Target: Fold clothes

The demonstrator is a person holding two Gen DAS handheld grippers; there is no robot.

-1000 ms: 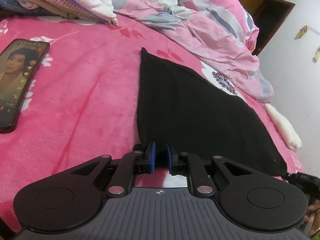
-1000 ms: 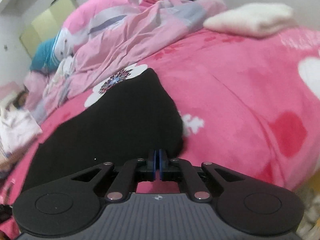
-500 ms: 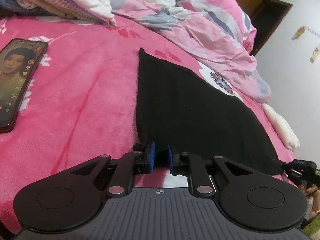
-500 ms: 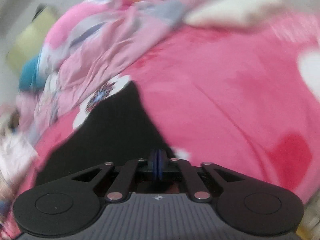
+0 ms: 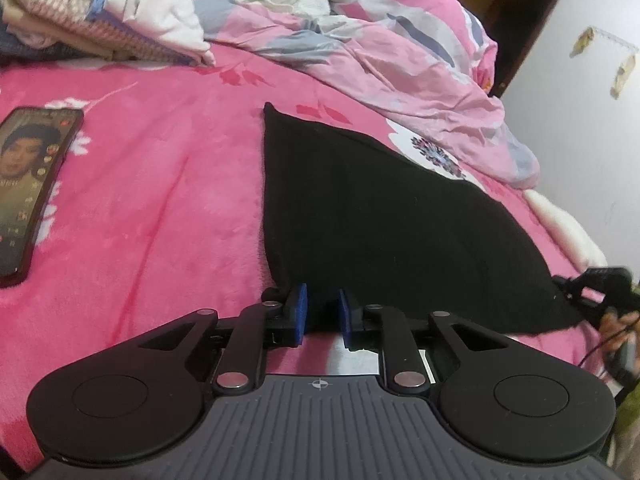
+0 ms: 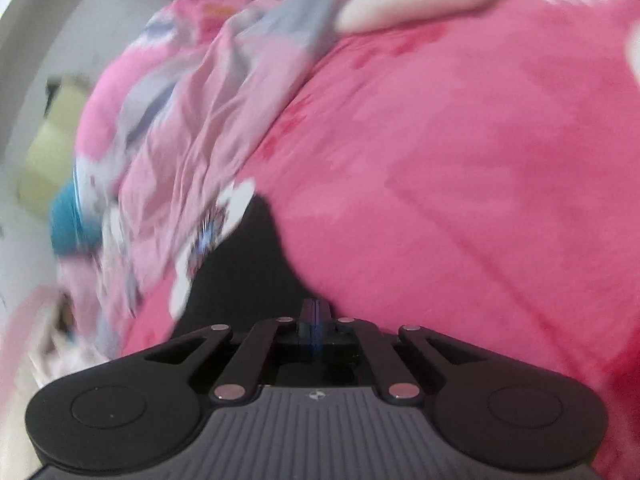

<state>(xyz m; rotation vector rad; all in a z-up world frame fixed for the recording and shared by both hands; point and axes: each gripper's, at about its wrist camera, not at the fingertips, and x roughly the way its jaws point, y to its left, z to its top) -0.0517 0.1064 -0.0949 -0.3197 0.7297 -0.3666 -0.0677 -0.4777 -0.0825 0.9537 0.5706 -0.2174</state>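
A phone (image 5: 32, 188) lies at the left of the pink bed (image 5: 160, 200). The black cloth (image 5: 380, 220) lies flat; its near corner sits between the left gripper's (image 5: 322, 312) opening jaws (pads apart). The right gripper (image 6: 316, 318) is closed at the cloth's right corner, grip unclear.

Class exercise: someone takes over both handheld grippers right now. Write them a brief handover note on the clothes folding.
Left gripper: jaws opening, near edge of the black garment between them.
Right gripper: jaws shut at the garment's other near corner; the blur hides whether it grips.
Garment lies flat on the pink blanket, seemingly folded once.
Left to do: finish folding it, then perhaps add it to the pile at the head of the bed.
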